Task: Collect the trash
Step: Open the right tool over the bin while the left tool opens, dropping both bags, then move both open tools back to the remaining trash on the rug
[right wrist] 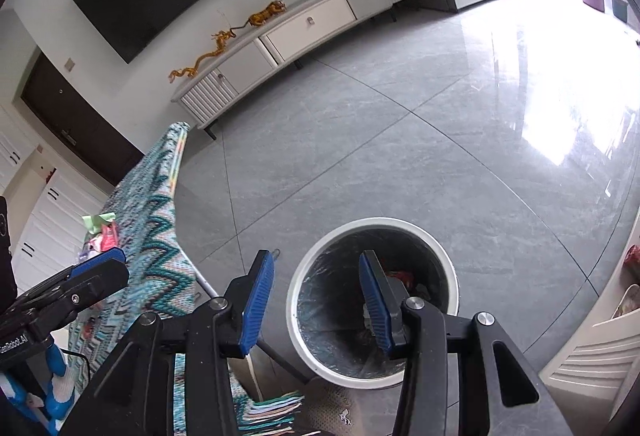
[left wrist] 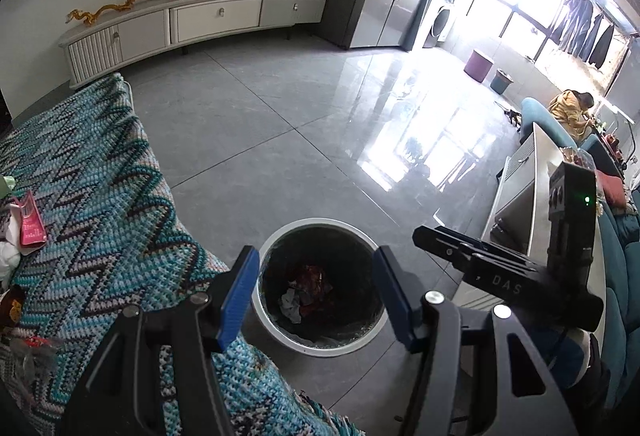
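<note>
The left gripper (left wrist: 316,296) hangs over the round white bin with a dark liner (left wrist: 372,236), its blue pads moderately apart and empty; the right gripper (right wrist: 316,300) hovers beside it over the same bin, also parted and empty. Crumpled wrappers (left wrist: 308,288) lie at the bin's bottom. This looks like the drop-off step, just completed. More trash, including a pink packet (left wrist: 30,224), waits near the left edge of the counter under the teal zigzag crocheted cloth (left wrist: 108,180). Next, one gripper must swing back there and close on a piece.
</note>
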The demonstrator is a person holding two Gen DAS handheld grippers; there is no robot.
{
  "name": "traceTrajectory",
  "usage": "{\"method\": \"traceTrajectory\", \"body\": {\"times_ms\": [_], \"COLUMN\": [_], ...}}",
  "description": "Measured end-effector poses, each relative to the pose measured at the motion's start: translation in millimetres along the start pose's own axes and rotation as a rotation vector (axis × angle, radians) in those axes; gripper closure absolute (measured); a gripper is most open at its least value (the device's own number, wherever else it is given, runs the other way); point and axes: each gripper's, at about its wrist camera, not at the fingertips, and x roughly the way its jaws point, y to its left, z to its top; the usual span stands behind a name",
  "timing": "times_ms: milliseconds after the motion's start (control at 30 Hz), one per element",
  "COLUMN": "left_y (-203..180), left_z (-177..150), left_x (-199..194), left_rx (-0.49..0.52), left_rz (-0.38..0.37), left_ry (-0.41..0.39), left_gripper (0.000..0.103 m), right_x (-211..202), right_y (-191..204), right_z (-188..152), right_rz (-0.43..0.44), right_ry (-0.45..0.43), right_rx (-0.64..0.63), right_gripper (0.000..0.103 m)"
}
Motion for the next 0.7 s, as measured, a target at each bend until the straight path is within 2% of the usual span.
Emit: {"method": "traceTrajectory", "body": {"times_ms": [100, 267, 700], "left_y": [8.0, 13.3, 103.9], "left_z": [-4.1, -10.7, -60.1], "left_x": [-28.0, -74.0, -260.8], "left_rx": [-0.014, -0.048, -0.178], "left_rz": [0.011, 0.049, 0.297], "left_ry": [-0.045, -0.131, -0.436], "left_gripper": [0.041, 0.039, 0.039], "right_x": [-17.4, -51.0, -132.9], "right_y": [17.4, 54.1, 182.7], "right_z": [1.2, 2.5, 2.2], "right_rz": [0.019, 0.067, 0.229], "right_ry": [-0.031, -0.090, -0.226], "right_rx": [-0.021, -0.087, -0.320], "right_gripper": [0.061, 0.061, 0.061]}}
